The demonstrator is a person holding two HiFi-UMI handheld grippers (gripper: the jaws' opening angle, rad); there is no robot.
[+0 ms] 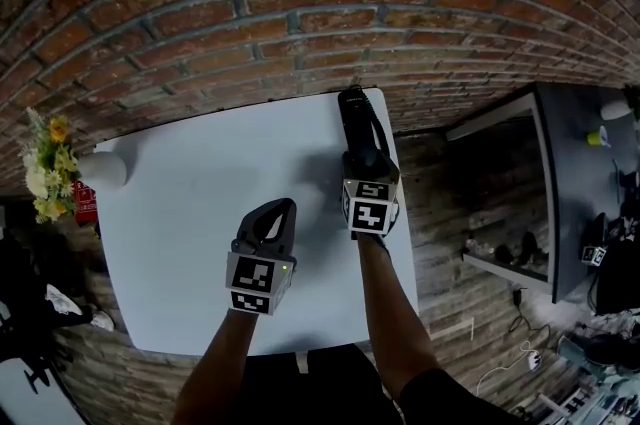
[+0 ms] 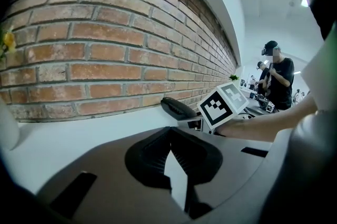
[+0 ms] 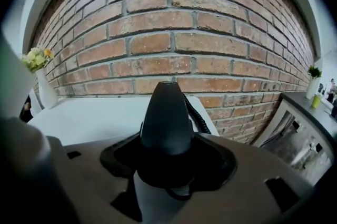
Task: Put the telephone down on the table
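Desk [image 1: 190, 213]: white, its far edge against the brick wall [image 1: 300, 13]; we place everything else by the desk.

Right claw [image 1: 364, 163] is above the desk's far right corner, clamped on the telephone [image 3: 166, 117]. The telephone is a black handset held about its middle, one rounded end pointing toward the wall; it lies lengthwise along the desk's right edge. We cannot tell whether it touches the desk top. A coiled cord [image 3: 196, 112] trails from the handset on its right side toward the desk's far edge.

Left claw [image 1: 284, 209] is over the middle of the desk, nearer the front edge; its tips are together with nothing between them, and the white desk top shows through the gap behind the tips. From its own view we see the right claw's marker cube [image 2: 224, 104] beside the handset.

A white vase of flowers [image 3: 41, 72] stands at the desk's far left corner.
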